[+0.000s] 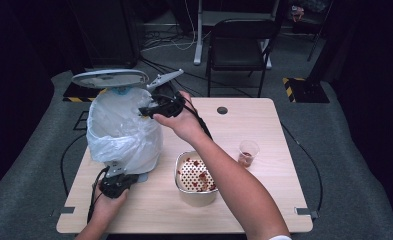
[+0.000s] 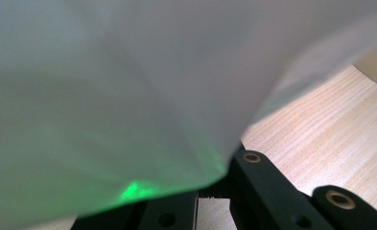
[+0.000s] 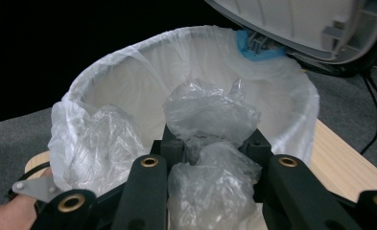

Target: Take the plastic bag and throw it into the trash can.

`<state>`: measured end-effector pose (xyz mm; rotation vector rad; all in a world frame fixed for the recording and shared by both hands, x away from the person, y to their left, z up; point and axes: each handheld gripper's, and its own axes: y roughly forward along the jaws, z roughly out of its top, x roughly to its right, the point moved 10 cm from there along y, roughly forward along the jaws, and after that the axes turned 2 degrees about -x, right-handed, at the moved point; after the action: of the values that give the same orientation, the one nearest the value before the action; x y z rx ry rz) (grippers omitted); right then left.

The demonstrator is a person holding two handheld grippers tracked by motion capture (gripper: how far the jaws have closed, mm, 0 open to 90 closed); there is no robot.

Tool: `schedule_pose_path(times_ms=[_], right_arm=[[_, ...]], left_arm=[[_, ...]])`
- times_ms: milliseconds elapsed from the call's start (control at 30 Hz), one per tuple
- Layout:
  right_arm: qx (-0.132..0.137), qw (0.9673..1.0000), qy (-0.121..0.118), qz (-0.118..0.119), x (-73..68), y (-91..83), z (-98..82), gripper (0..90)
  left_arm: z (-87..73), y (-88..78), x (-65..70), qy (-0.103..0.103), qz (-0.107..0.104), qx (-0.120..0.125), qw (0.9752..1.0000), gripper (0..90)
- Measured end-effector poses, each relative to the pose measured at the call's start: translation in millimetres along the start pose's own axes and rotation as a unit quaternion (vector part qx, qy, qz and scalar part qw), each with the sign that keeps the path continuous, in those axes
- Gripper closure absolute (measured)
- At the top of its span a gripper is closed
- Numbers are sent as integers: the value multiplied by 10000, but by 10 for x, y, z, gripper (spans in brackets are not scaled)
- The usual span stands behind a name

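Note:
A small bin lined with a white plastic bag (image 1: 121,132) stands on the table's left side, its grey lid (image 1: 110,78) raised. My right gripper (image 1: 146,111) hangs at the bin's open top, shut on a crumpled clear plastic bag (image 3: 210,115) that bulges between and above its jaws (image 3: 214,143), just over the liner's rim (image 3: 128,57). My left gripper (image 1: 115,184) rests low at the bin's near base. In the left gripper view, the white liner (image 2: 128,86) hides the tips of its jaws (image 2: 215,191), which stand shut.
A metal pot (image 1: 184,190) holding a perforated insert with red scraps sits right of the bin, under my right forearm. A clear cup (image 1: 247,152) with red bits stands farther right. Bare wooden table (image 1: 269,200) lies to the right. A black chair (image 1: 239,45) stands beyond.

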<state>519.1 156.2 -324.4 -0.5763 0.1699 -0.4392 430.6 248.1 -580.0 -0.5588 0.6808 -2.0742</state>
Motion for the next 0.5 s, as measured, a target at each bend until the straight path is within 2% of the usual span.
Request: schedule_pose_path(times_ms=[167,200,233,267,300,333,367,433,500], right_arm=[[-37,10000,-56,64,-78,141,25,685],[-31,10000,-57,53,-98,168,34,672],[25,10000,-61,67,-132,205,62,612],[25,10000,-61,67,-132,205,62,612],[54,9999,-58,87,-162,233,86,511],[54,9999,-58,87,-162,233,86,511],[37,9999,-58,74,-169,239,89,465],[179,9998,-80,9,-182,224,139,378],[232,9997,-45,-14,-181,208,159,346]], left_arm=[[8,4,8,-53,-4,46,10000,900],[-1,-2,-3,6,13,-2,10000,900],[1,0,-2,-14,11,11,10000,900],[1,0,-2,-14,11,11,10000,900],[1,0,-1,-16,11,10,10000,900],[1,0,-1,-16,11,10,10000,900],[-1,-1,-2,-5,14,1,10000,900],[1,0,-2,-16,12,10,10000,900],[-1,-1,-2,-2,20,-1,10000,900]])
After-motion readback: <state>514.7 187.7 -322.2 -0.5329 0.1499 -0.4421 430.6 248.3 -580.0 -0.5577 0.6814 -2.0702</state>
